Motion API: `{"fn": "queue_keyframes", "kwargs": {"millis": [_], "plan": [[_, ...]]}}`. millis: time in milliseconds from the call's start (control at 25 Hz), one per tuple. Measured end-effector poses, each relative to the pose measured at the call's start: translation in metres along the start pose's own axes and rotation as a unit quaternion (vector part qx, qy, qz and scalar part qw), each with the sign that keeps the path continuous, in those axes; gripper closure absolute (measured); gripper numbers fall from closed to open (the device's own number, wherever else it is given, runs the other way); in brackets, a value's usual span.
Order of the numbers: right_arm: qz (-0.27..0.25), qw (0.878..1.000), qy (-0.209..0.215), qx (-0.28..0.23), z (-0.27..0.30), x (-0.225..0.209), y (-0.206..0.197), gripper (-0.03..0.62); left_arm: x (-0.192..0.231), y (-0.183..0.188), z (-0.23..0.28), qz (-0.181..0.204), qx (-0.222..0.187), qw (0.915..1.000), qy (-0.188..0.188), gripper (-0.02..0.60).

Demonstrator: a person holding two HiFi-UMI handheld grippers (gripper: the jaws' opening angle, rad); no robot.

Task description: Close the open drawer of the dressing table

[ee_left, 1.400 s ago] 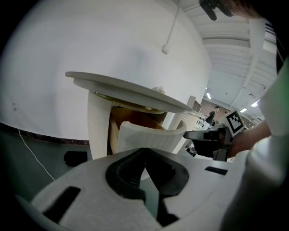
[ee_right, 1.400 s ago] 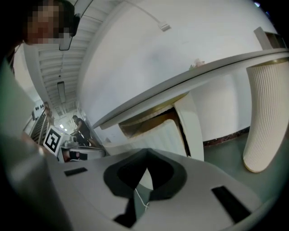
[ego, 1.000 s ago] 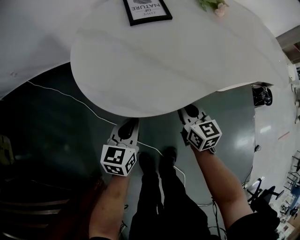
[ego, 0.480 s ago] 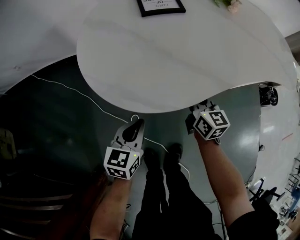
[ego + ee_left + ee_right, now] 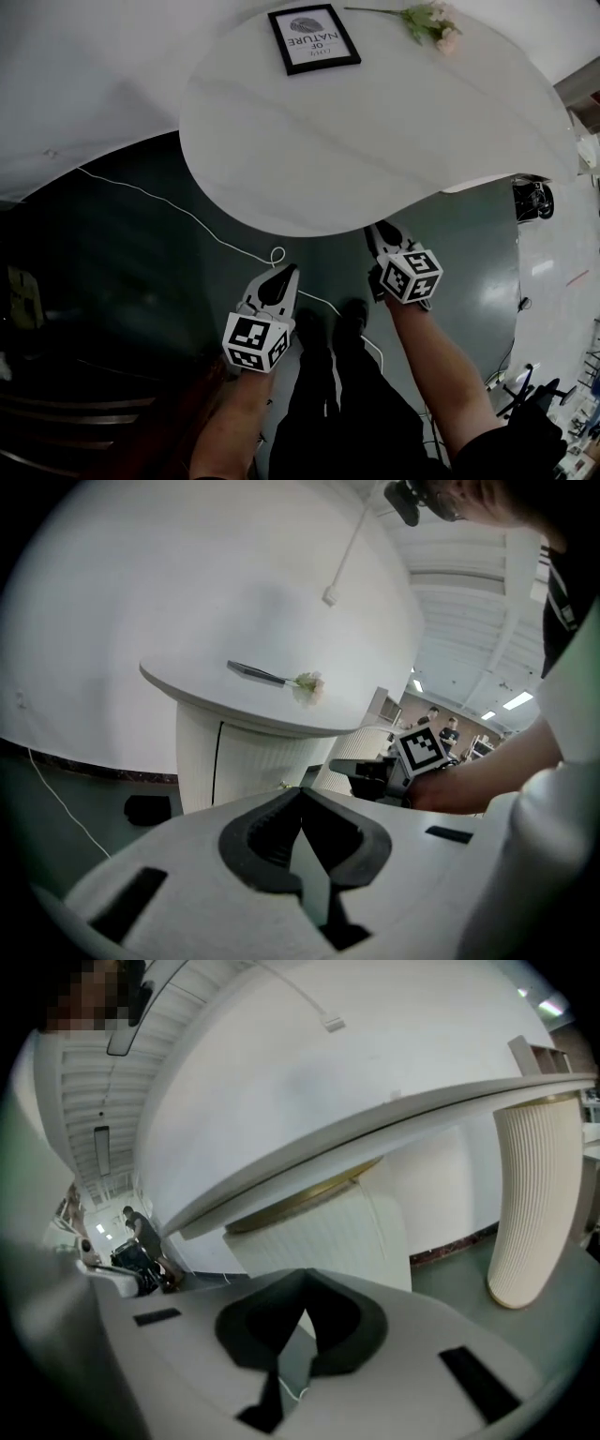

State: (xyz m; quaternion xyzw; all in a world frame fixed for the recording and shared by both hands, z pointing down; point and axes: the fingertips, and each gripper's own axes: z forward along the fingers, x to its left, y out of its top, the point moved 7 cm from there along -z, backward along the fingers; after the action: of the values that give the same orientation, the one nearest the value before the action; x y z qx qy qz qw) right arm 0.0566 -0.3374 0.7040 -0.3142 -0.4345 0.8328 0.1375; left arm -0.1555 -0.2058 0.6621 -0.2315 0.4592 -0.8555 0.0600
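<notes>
The white dressing table top (image 5: 375,131) carries a framed print (image 5: 314,39) and a pink flower (image 5: 429,21). From above, the top hides any drawer. In the right gripper view a ribbed white front with a brass-coloured rim (image 5: 323,1232) sits under the top (image 5: 394,1129); I cannot tell how far out it stands. My right gripper (image 5: 380,230) (image 5: 305,1309) is at the table's near edge, shut and empty. My left gripper (image 5: 278,272) (image 5: 302,794) hangs over the floor short of the edge, shut and empty. It looks at the ribbed pedestal (image 5: 253,761) and the right gripper (image 5: 354,766).
A white cable (image 5: 187,216) snakes over the dark green floor (image 5: 122,244) below the table. A ribbed white leg (image 5: 530,1204) stands at the right. A wheeled black object (image 5: 532,199) sits past the table's right end. The person's legs and shoes (image 5: 323,323) are between the grippers.
Both grippers have drawn back a little from the table edge, the left one more, now clear of it. The head view has tilted to show more of the table top.
</notes>
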Motion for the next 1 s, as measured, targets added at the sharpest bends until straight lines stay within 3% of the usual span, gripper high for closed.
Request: {"fn": "queue_keyframes", "kwargs": {"millis": [160,320,520,720,1000], "plan": [[0.01,0.999,0.004,0.03,-0.055,0.035,0.005,0.589,-0.012,0.023,-0.037,-0.015,-0.014,0.9998,0.009,0.581],[-0.005,0.999,0.033,0.038,-0.111,0.085,0.031,0.589,-0.031,0.051,-0.079,0.008,-0.015,0.9998,0.008,0.581],[-0.042,0.997,0.058,0.03,-0.172,0.14,0.058,0.589,-0.043,0.068,-0.131,-0.018,-0.034,0.9993,-0.001,0.581],[-0.049,0.998,0.028,-0.009,-0.214,0.151,0.094,0.589,-0.036,0.074,-0.164,-0.029,-0.037,0.9989,0.003,0.581],[-0.05,0.997,0.005,-0.056,-0.254,0.147,0.133,0.589,-0.039,0.103,-0.195,-0.051,-0.076,0.9957,0.012,0.581]]}}
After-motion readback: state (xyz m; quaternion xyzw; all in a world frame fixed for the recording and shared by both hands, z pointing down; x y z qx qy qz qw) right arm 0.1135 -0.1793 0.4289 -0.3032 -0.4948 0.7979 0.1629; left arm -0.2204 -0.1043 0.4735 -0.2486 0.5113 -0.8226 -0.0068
